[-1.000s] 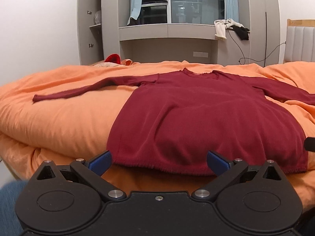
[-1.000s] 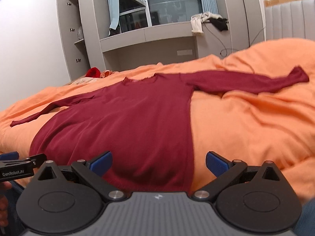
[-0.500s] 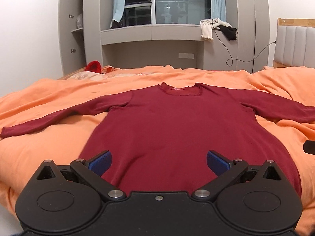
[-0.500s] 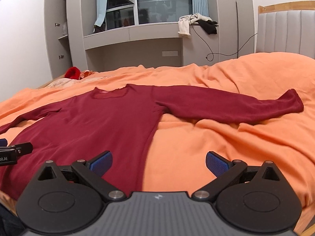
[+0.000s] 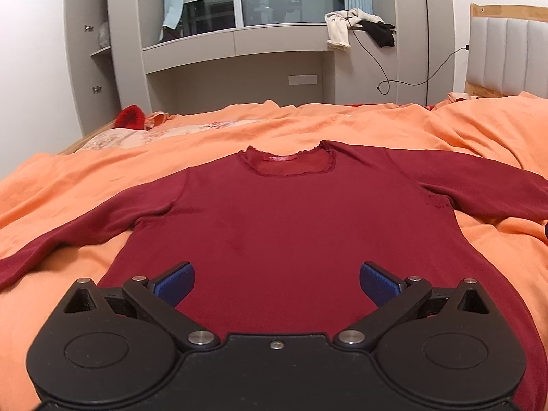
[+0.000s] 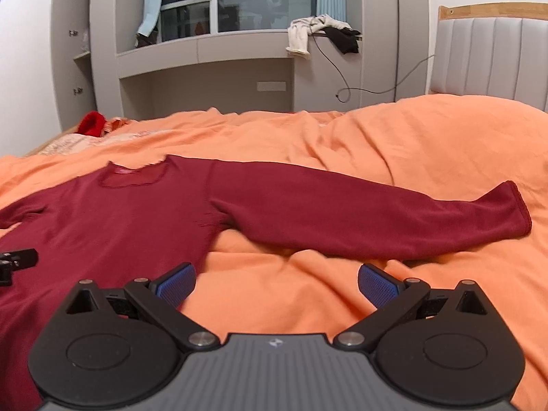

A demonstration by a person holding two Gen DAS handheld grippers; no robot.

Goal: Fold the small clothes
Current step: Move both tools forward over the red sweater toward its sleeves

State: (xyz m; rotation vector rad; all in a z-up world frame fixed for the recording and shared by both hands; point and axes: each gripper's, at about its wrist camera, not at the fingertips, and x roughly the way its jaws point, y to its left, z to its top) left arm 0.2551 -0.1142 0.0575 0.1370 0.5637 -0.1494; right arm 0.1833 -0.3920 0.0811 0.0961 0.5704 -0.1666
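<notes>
The left gripper [image 5: 276, 282] hangs with its jaws spread wide and empty over the near middle of the top [image 5: 291, 226]. The right gripper [image 6: 276, 282] is just as wide and empty, above the bare bedspread [image 6: 394, 144] just right of the top's side edge, with the right sleeve [image 6: 376, 215] a little beyond it.

The dark red top lies flat and face up on the orange bed, collar [image 5: 289, 162] at the far end, both sleeves spread out to left and right.

The main risk, as I judge it, is a pinch that takes the bedspread along with the knit, since both are soft and lie flush; the fold would then drag and wrinkle. Catching only the top layer of the sleeve could leave it twisted.

A small red label [image 5: 278, 158] sits inside the collar, its writing too small to read.
</notes>
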